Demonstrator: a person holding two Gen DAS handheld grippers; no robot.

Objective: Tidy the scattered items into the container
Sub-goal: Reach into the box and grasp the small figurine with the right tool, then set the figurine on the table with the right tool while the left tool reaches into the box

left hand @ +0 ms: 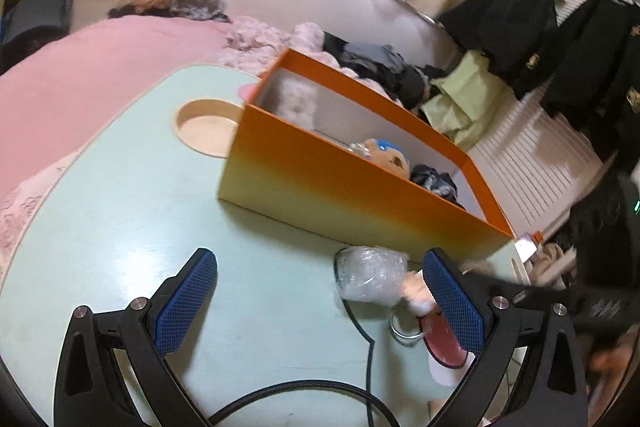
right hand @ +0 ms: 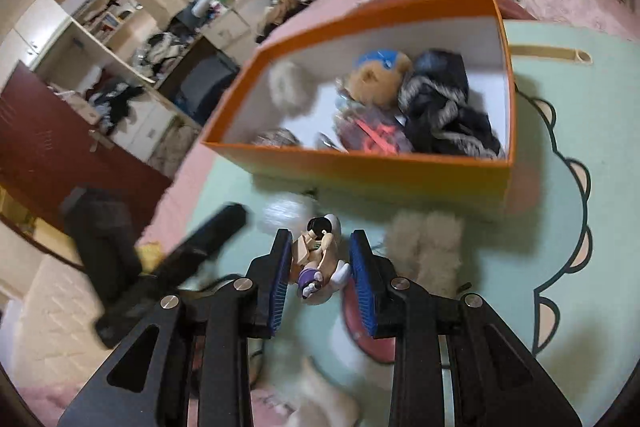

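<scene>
An orange box (left hand: 352, 195) stands on the pale green table (left hand: 140, 211); it also shows in the right wrist view (right hand: 360, 167). Inside lie a blue-haired doll head (right hand: 378, 75), a dark scarf (right hand: 444, 107) and a white fluffy item (right hand: 286, 87). My left gripper (left hand: 320, 263) is open and empty above the table, next to a crumpled clear plastic bag (left hand: 370, 277). My right gripper (right hand: 320, 247) has its jaws around a small figurine (right hand: 316, 251), which fills the gap; it hangs above the table in front of the box.
A furry cream item (right hand: 426, 247), a pink round object (left hand: 442, 341), a metal ring (left hand: 404, 331) and a black cable (left hand: 368, 355) lie near the box. A round cup recess (left hand: 208, 127) sits left of the box. A pink bed (left hand: 80, 79) surrounds the table.
</scene>
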